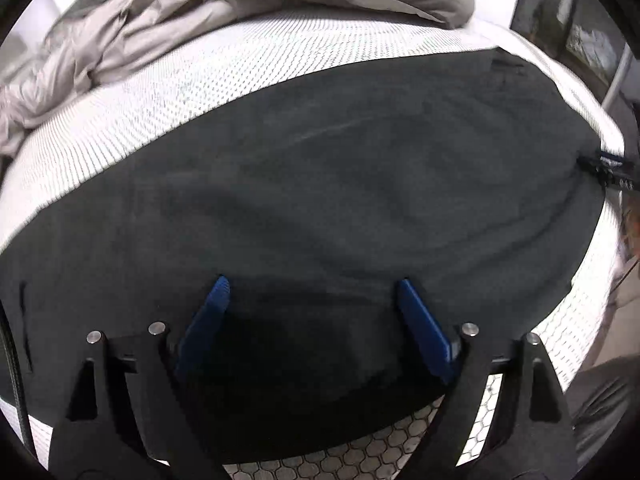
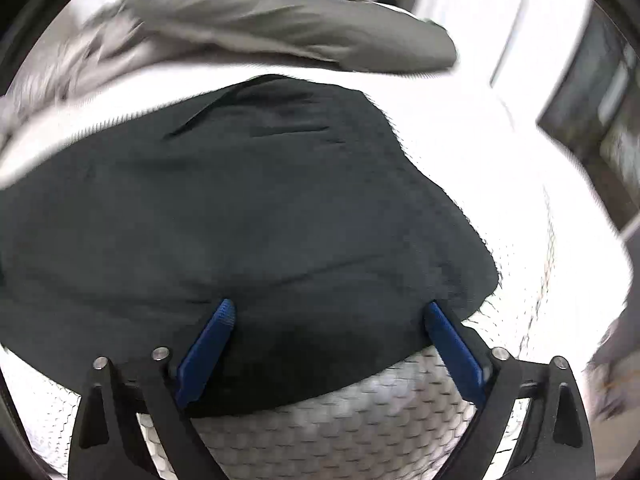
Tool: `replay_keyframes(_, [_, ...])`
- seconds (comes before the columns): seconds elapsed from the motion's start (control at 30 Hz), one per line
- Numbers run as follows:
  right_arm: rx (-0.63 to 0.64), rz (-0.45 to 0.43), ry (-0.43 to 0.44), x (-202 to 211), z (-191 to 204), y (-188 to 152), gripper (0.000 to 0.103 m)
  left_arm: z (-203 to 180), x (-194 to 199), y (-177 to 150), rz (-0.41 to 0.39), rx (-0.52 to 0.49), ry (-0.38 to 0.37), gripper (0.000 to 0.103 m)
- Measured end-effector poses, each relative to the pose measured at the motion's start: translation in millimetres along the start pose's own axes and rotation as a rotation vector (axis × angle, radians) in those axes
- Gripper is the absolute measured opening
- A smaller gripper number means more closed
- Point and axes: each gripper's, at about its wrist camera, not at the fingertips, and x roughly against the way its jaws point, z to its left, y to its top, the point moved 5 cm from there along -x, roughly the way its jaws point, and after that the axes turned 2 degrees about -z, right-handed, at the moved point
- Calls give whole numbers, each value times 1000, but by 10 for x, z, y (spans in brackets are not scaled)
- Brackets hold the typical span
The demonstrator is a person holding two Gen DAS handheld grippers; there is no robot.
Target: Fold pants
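One pants (image 1: 320,184), two grippers (image 1: 312,284), one blanket (image 1: 200,12)

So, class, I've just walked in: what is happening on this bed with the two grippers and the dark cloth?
A person is folding dark pants on a white mattress, with a handheld gripper in each hand. The pants lie spread flat, and a crumpled grey blanket is bunched behind them. Both the left gripper and the right gripper hover over the near edge of the pants with jaws wide open, and nothing is held between them.
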Motion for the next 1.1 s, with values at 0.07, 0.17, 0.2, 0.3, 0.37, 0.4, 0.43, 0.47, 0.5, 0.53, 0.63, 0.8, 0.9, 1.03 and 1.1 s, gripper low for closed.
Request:
replay_keyframes(0.07, [-42, -27, 68, 108, -103, -17, 95, -37, 48, 52, -18, 26, -6, 85])
replay_keyframes(0.17, [-164, -55, 145, 345, -350, -71, 95, 58, 100, 222, -90, 30, -52, 85])
replay_keyframes(0.2, [-228, -56, 168, 386, -474, -92, 95, -19, 173, 252, -119, 26, -79, 85])
replay_keyframes(0.3, [-421, -46, 282, 353, -828, -144, 95, -264, 190, 335, -146, -12, -183, 85])
replay_keyframes(0.37, [-550, -21, 431, 225, -975, -191, 94, -513, 30, 296, -90, -81, -208, 85])
replay_keyframes(0.4, [-582, -31, 462, 207, -1006, -193, 93, -586, -57, 277, -65, -104, -203, 85])
replay_keyframes(0.43, [-623, -65, 510, 151, -1060, -144, 93, -651, -147, 261, -44, -125, -174, 85])
replay_keyframes(0.47, [-643, -85, 535, 113, -1087, -103, 93, -687, -197, 259, -38, -144, -145, 87])
replay_keyframes(0.5, [-672, -111, 559, 64, -1120, -53, 93, -712, -216, 273, -42, -162, -127, 87])
replay_keyframes(0.53, [-696, -129, 568, 11, -1141, -13, 91, -705, -217, 299, -42, -154, -133, 88])
replay_keyframes(0.63, [-685, -149, 520, -86, -1119, 66, 48, -634, -208, 326, -27, -97, -174, 87])
replay_keyframes(0.8, [-599, -171, 355, -36, -974, 203, 19, -425, -135, 301, -23, -51, -165, 87])
replay_keyframes(0.9, [-501, -260, 305, 194, -826, 492, 15, -173, -90, 273, -32, -6, -145, 87])
replay_keyframes(1.03, [-277, -382, 363, 835, -29, 786, 15, 244, -66, 264, -25, 78, -82, 87])
replay_keyframes(1.1, [-133, -395, 459, 1076, 595, 857, 15, 466, -34, 244, -28, 125, -59, 87])
